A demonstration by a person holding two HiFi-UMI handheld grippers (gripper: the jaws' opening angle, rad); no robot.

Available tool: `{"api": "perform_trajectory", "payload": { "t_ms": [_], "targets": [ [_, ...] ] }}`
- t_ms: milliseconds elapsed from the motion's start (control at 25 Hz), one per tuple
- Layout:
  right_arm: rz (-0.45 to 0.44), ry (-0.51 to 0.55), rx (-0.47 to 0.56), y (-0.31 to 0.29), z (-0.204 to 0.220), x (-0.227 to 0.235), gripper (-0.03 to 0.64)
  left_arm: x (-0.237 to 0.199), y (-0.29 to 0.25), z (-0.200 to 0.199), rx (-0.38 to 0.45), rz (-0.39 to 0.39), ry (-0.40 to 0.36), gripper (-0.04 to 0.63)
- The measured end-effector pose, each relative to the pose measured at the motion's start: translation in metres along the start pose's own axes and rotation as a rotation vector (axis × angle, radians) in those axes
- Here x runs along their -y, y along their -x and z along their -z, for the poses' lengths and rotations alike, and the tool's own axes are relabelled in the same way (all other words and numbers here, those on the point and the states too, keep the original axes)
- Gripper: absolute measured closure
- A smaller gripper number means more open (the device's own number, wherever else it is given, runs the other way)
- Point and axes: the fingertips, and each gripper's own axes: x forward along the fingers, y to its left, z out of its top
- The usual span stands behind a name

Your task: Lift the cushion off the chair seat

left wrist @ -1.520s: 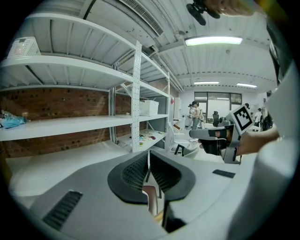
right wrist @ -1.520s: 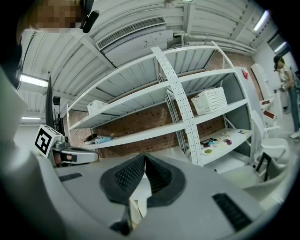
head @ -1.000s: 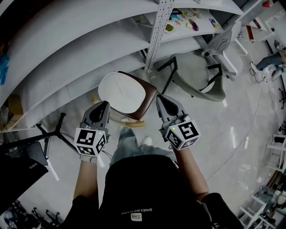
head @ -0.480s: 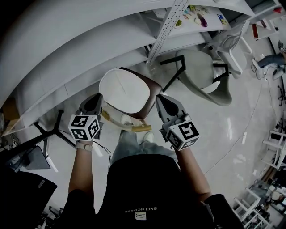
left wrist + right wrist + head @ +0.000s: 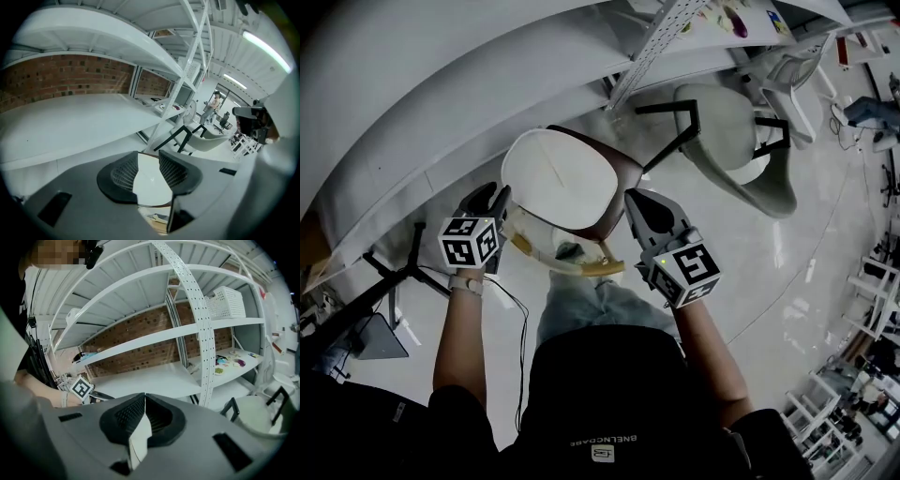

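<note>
A white oval cushion (image 5: 558,178) lies on the brown chair seat (image 5: 616,187), just ahead of me in the head view. My left gripper (image 5: 495,194) is at the cushion's left edge, and its jaws are opening. In the left gripper view (image 5: 148,155) the cushion (image 5: 151,187) shows through the gap, and the pads are not pressing on it. My right gripper (image 5: 630,199) hangs beside the seat's right edge. In its own view (image 5: 144,397) its fingertips meet and hold nothing.
White shelving with a perforated post (image 5: 652,42) runs behind the chair. A grey-green armchair (image 5: 731,131) stands to the right. A black tripod (image 5: 384,281) and a cable lie on the floor at left. The chair's curved wooden base (image 5: 581,267) is by my leg.
Both grippers have come down and forward toward the chair. The left one has dropped to the cushion's left edge and its jaws have parted. The right one has stayed shut.
</note>
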Motion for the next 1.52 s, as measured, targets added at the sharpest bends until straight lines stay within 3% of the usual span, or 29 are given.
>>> {"api": "perform_trajectory", "payload": {
  "t_ms": [160, 400, 880, 1040, 1520],
  "targets": [
    [-0.010, -0.011, -0.037, -0.020, 0.014, -0.003, 0.606, -0.020, -0.023, 0.022, -0.074, 0.022, 0.047, 0.409],
    [-0.037, -0.025, -0.089, -0.051, 0.035, -0.011, 0.606, -0.049, -0.058, 0.055, -0.191, 0.044, 0.046, 0.365],
    [-0.052, -0.047, -0.161, -0.094, 0.062, -0.020, 0.606, -0.116, -0.115, 0.118, -0.365, 0.067, 0.083, 0.325],
    [-0.051, -0.052, -0.196, -0.105, 0.077, -0.023, 0.606, -0.130, -0.133, 0.151, -0.429, 0.081, 0.138, 0.322],
    [-0.068, -0.064, -0.268, -0.128, 0.109, -0.027, 0.606, -0.160, -0.181, 0.210, -0.503, 0.062, 0.239, 0.322]
  ]
}}
